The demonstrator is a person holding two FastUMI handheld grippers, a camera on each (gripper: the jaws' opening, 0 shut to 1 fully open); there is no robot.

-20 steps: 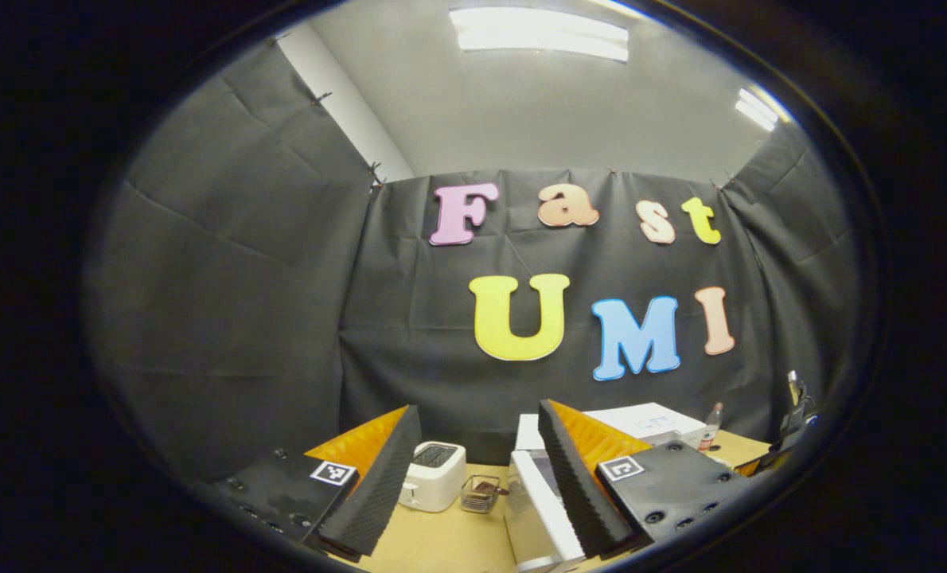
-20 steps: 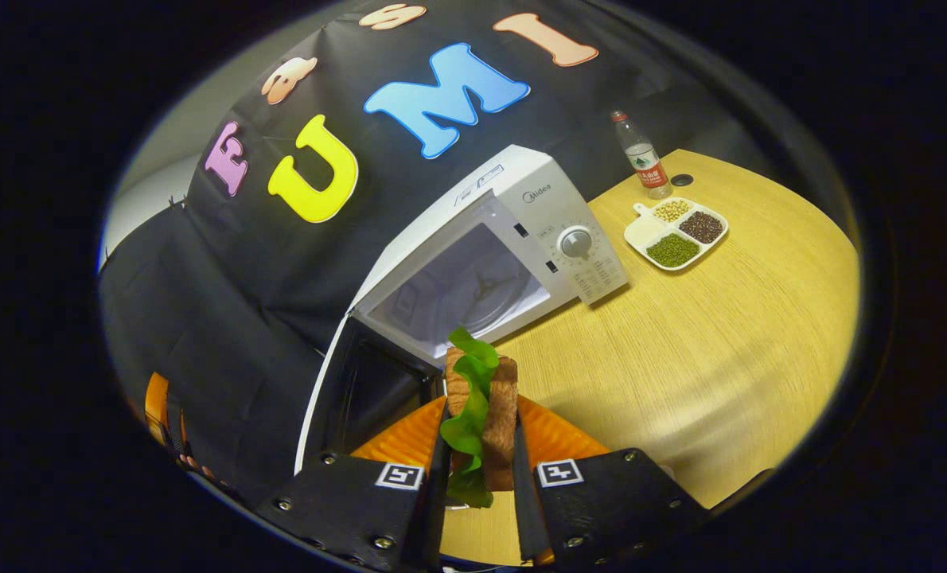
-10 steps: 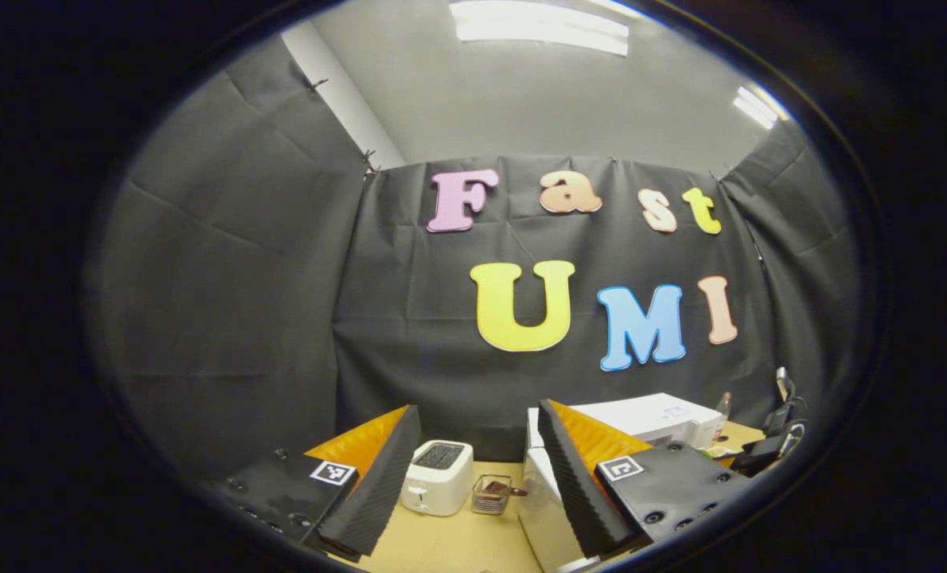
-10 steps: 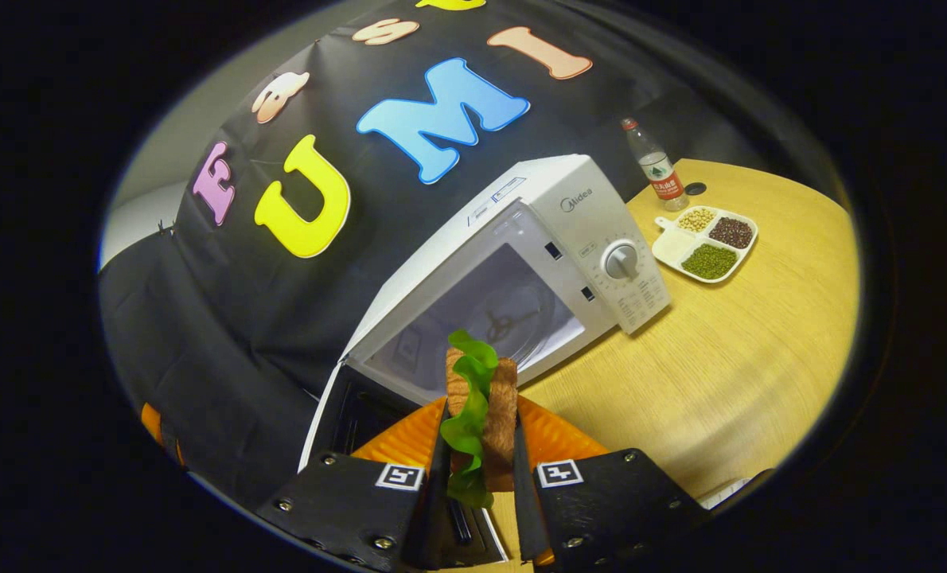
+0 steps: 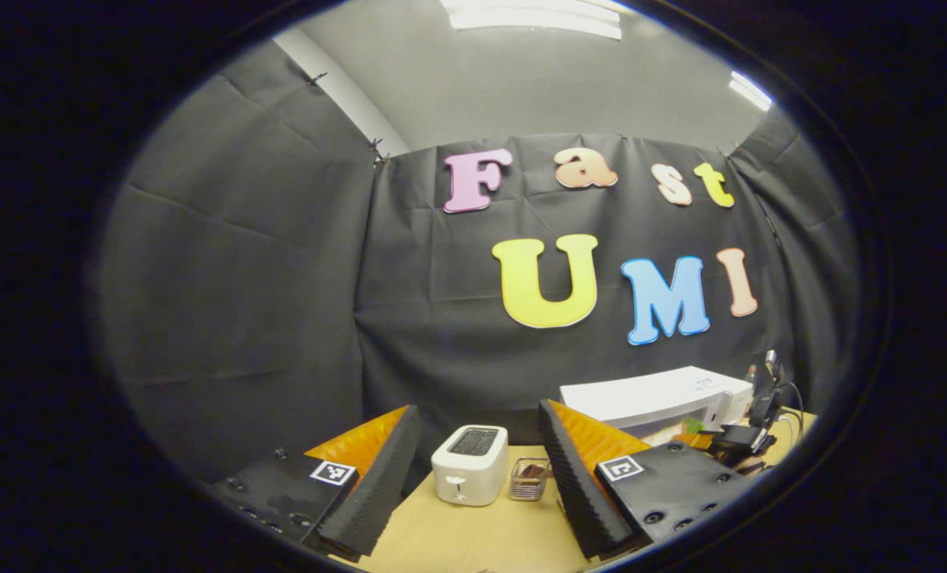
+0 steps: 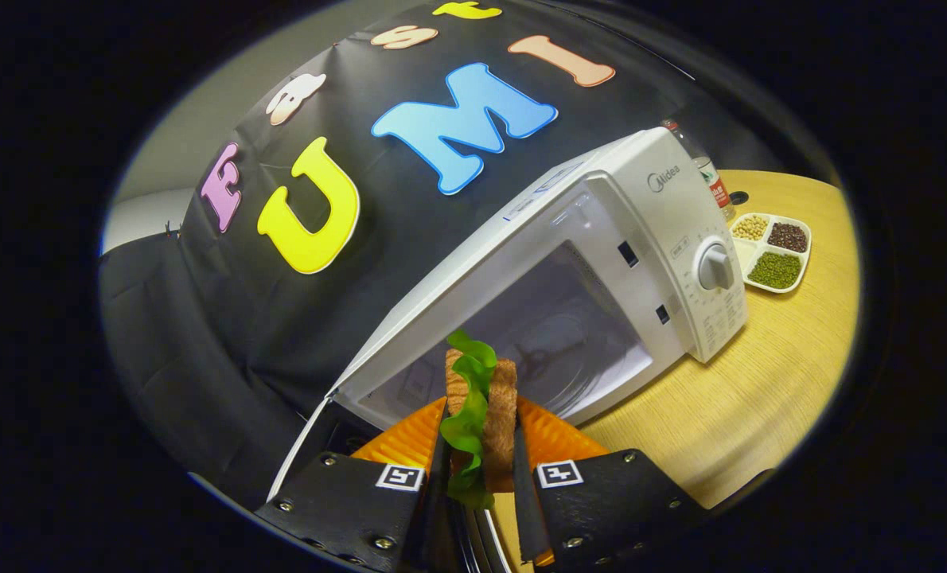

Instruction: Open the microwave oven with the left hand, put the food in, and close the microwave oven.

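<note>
A sandwich [image 6: 499, 398] of brown bread and green lettuce stands on edge, my right gripper [image 6: 481, 402] shut on it. It hangs just in front of the white microwave [image 6: 641, 199], whose lit cavity [image 6: 553, 342] faces me. The open door [image 6: 302, 446] swings out at lower left, seen edge-on. In the left gripper view my left gripper [image 5: 477, 412] is open and holds nothing, pointing at the back wall left of the microwave [image 5: 648, 394]. The right gripper [image 5: 732, 439] shows at the far right by the microwave's front, with a bit of green lettuce [image 5: 692, 426] beside it.
A white toaster [image 5: 469, 475] and a small glass container [image 5: 531, 477] stand on the wooden table [image 5: 457, 533] ahead of my left fingers. Right of the microwave lie a white divided tray of beans [image 6: 772, 251] and a plastic bottle [image 6: 706, 171].
My right gripper has carried the sandwich closer to the microwave's opening. The left gripper has drawn away from the door, which has left its view; the toaster now sits between its fingers.
</note>
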